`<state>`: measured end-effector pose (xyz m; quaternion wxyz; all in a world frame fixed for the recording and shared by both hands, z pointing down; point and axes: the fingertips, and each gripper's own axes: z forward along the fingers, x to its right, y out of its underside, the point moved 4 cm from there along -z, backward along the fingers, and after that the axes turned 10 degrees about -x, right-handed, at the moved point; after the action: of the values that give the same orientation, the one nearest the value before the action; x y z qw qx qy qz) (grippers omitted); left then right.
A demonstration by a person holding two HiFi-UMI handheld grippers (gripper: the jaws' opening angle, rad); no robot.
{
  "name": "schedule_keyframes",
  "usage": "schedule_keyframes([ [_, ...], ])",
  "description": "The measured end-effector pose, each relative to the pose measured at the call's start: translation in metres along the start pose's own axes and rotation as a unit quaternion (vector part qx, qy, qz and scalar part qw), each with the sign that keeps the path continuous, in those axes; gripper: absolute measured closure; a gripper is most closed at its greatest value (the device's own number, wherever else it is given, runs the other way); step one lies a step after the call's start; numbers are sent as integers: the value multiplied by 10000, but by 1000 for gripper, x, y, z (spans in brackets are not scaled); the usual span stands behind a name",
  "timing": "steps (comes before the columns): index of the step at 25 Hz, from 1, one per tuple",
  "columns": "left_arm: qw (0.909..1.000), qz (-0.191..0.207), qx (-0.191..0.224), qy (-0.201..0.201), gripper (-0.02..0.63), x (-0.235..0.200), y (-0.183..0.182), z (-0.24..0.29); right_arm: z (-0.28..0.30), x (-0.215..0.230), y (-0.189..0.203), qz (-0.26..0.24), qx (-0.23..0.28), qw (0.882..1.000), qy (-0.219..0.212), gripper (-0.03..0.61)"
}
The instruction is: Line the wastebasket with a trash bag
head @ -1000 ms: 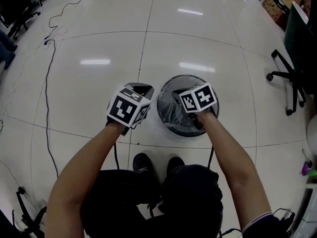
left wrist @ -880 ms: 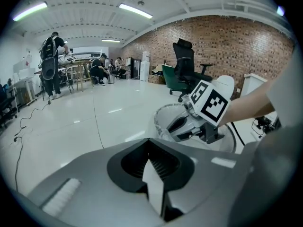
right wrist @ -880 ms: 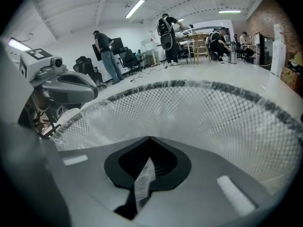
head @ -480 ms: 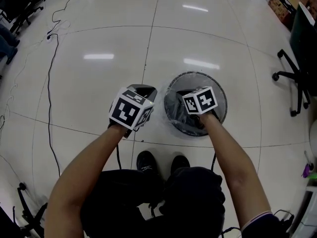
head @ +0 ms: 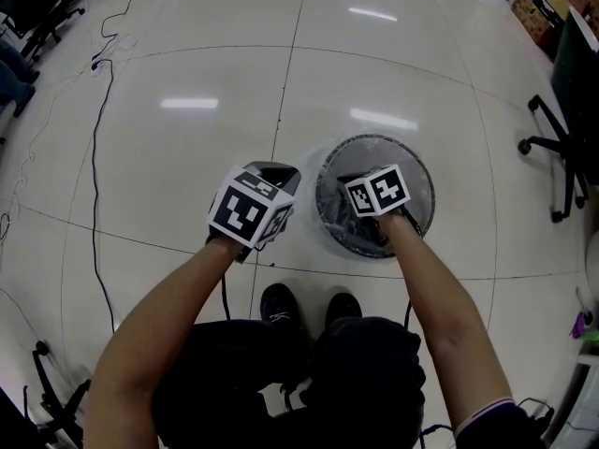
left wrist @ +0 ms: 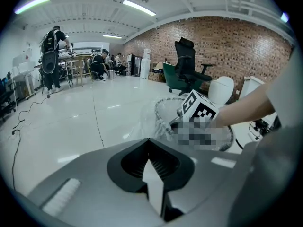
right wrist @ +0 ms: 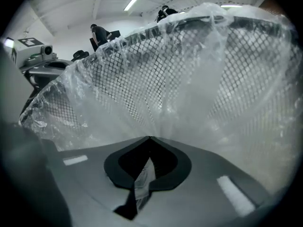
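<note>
My right gripper (right wrist: 149,137) is down inside the round, dark wire-mesh wastebasket (head: 423,178), and its jaws are closed on a pinch of the thin, clear plastic trash bag (right wrist: 189,93). A crinkled strip of the film shows in the slot between them, and the rest fans out from the tips. From that gripper's view the bag lies against the inner mesh wall and its gathered edge is wrapped over the wire rim above. My left gripper (left wrist: 149,141) has its jaws pressed together with nothing in them. It hangs over the glossy white tiled floor (head: 187,157), just beside the left rim of the basket and not touching it. Looking along it I see the rim with the film draped over it, my other arm reaching into the basket, and a red brick wall (left wrist: 222,46) behind. From the head view the wastebasket stands on the floor just ahead of my black shoes (head: 276,302), a little to my right, with the bag's sheen showing all round the inside. A thin black cable (head: 93,185) trails across the tiles well off to the left, and a black office chair (head: 562,148) stands at the right edge — both clear of the basket.
</note>
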<state>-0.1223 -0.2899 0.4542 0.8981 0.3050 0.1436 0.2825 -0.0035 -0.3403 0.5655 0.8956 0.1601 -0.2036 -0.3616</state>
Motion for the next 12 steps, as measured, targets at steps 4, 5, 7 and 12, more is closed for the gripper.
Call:
schedule_keyframes([
  [4, 10000, -31, 12, -3, 601, -2, 2, -2, 1, -1, -2, -50, -30, 10000, 24, 577],
  [5, 10000, -33, 11, -2, 601, -2, 3, -2, 1, -1, -3, -67, -47, 10000, 35, 577],
  [7, 10000, -39, 21, 2, 601, -2, 3, -2, -1, -1, -5, -96, -72, 9999, 65, 577],
  [12, 10000, -55, 53, 35, 601, 0, 2, -5, -3, -3, -17, -137, -15, 9999, 57, 575],
])
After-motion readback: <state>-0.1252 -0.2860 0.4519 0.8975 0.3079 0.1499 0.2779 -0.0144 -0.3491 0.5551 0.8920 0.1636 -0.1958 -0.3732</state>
